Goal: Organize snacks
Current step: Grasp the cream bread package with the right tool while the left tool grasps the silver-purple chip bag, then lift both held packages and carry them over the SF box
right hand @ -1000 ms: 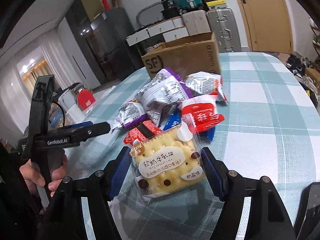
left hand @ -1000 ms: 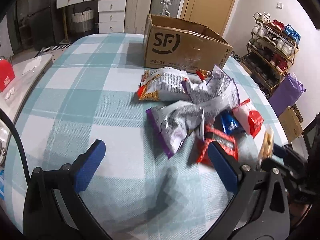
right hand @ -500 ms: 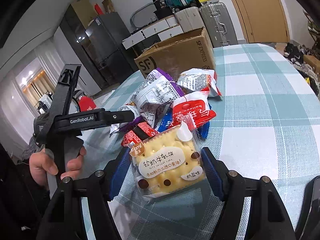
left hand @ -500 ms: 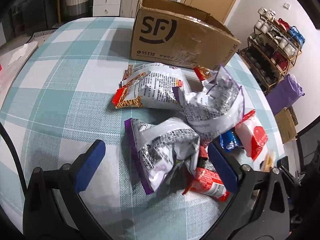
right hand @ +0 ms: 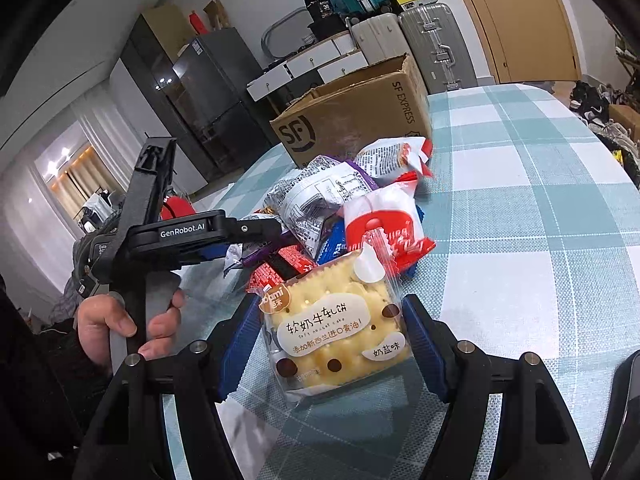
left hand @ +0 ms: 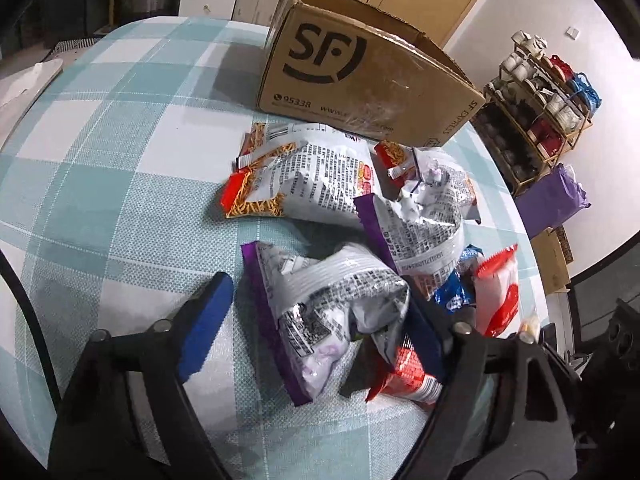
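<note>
Left gripper (left hand: pixel 316 316) spread wide, purple bag (left hand: pixel 320 312) straddled, not clamped. Cracker pack (right hand: pixel 336 328) gripped by right gripper (right hand: pixel 332 344). Box (left hand: pixel 360 76) behind pile.

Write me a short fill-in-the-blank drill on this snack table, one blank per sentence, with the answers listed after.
1. The right tool is shut on a packet of ____ crackers.
2. The left tool is ____, its fingers either side of a purple-edged silver bag.
3. The cardboard box behind the snack pile bears the large letters ____.
4. The tablecloth is checked in white and ____.

Missing words: nougat; open; SF; teal
</note>
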`<state>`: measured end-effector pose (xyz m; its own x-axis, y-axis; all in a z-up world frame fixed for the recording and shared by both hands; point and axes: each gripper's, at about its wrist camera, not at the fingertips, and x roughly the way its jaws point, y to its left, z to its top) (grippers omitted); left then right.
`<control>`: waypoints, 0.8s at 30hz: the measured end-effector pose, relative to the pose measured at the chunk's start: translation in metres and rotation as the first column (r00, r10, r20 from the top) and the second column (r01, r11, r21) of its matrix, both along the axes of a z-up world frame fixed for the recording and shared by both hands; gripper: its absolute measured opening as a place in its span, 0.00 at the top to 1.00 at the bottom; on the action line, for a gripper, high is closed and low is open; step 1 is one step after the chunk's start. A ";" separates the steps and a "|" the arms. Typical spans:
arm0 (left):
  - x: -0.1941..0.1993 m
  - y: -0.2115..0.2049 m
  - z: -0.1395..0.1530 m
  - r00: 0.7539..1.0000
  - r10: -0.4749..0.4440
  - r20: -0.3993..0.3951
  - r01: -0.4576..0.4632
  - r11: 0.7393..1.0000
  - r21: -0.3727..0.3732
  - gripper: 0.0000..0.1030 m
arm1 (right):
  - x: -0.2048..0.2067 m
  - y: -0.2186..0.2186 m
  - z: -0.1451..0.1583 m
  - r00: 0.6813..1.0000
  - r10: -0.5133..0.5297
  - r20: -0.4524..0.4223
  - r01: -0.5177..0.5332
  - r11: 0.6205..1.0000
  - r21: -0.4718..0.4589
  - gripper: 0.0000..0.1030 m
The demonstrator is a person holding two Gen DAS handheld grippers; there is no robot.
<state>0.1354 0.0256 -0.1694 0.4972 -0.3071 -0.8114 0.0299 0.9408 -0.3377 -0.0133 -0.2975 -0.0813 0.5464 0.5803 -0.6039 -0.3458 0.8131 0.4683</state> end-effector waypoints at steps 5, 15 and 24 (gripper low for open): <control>-0.008 0.005 -0.002 1.000 -0.024 0.014 0.025 0.999 -0.028 0.49 | 0.002 -0.002 -0.002 1.000 -0.011 -0.015 0.011 1.000 0.015 0.30; -0.033 0.005 0.005 0.998 -0.052 0.028 0.052 0.999 0.012 0.55 | 0.001 -0.004 -0.001 1.000 -0.024 -0.008 0.025 1.000 0.019 0.30; -0.064 0.013 0.020 0.996 -0.056 0.063 0.053 0.998 0.039 0.55 | -0.006 -0.007 0.006 0.999 -0.037 0.040 0.036 0.999 0.020 0.30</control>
